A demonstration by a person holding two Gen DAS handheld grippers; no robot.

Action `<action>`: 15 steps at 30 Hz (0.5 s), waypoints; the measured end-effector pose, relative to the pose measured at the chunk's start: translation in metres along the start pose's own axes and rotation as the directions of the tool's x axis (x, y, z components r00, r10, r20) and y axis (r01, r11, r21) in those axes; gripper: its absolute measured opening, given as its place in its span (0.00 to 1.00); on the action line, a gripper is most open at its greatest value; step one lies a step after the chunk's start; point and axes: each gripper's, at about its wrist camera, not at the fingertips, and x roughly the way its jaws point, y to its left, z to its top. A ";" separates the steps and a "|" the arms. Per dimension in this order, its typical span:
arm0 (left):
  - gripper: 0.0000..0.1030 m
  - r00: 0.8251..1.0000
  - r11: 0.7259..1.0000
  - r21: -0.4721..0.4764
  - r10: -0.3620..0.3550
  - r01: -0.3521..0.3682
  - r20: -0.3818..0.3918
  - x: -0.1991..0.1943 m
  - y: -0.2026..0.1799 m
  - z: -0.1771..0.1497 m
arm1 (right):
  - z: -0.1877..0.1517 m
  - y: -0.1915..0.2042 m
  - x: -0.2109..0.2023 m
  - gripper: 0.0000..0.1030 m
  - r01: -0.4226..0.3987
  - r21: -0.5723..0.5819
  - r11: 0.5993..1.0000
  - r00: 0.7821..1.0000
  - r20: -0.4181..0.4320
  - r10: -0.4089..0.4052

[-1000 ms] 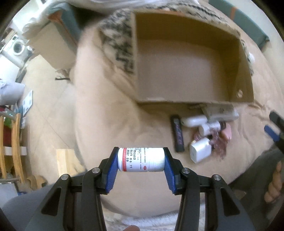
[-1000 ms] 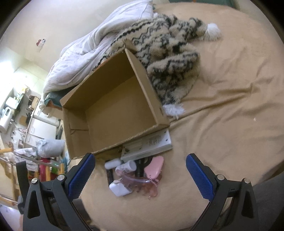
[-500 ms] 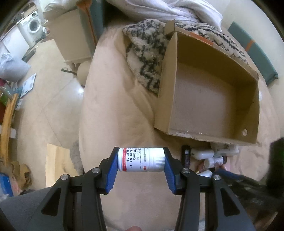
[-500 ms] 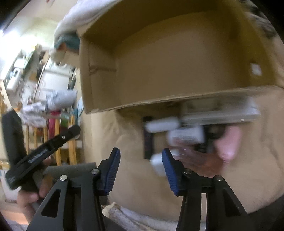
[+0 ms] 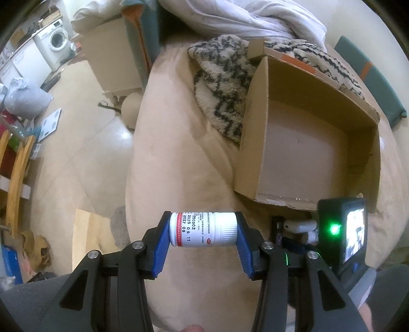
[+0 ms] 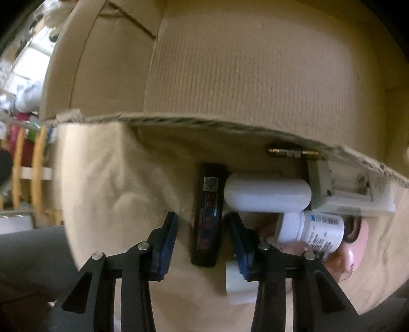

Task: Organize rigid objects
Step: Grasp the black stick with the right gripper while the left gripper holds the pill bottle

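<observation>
My left gripper [image 5: 203, 224] is shut on a white pill bottle [image 5: 202, 229] with a red band, held sideways above the beige bed. An open cardboard box [image 5: 255, 143] lies ahead on the right. My right gripper [image 6: 202, 222] points down over a pile in front of the box [image 6: 230, 76]. Its jaws are closing around a black rectangular bar [image 6: 208, 217], and small gaps still show between pads and bar. Next to the bar lie a white oval case [image 6: 267, 195], a second white bottle [image 6: 311, 231], a white adapter [image 6: 235, 281] and a pink item [image 6: 355, 247].
A black-and-white patterned blanket [image 5: 222, 84] and a white duvet [image 5: 250, 23] lie behind the box. A flat white box [image 6: 358, 196] sits under the carton's front edge. The bed drops to a tiled floor [image 5: 84, 158] on the left, with a washing machine [image 5: 57, 42] beyond.
The right gripper swung down from a high view of the bed to just above the pile, and its jaws narrowed around the black bar. The left gripper shifted left, still holding the bottle.
</observation>
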 end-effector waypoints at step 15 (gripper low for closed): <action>0.42 0.998 0.998 0.017 0.054 -0.055 0.032 -0.002 -0.006 -0.003 | -0.049 -0.028 -0.074 0.20 -0.222 -0.042 0.974 0.968 0.107 0.225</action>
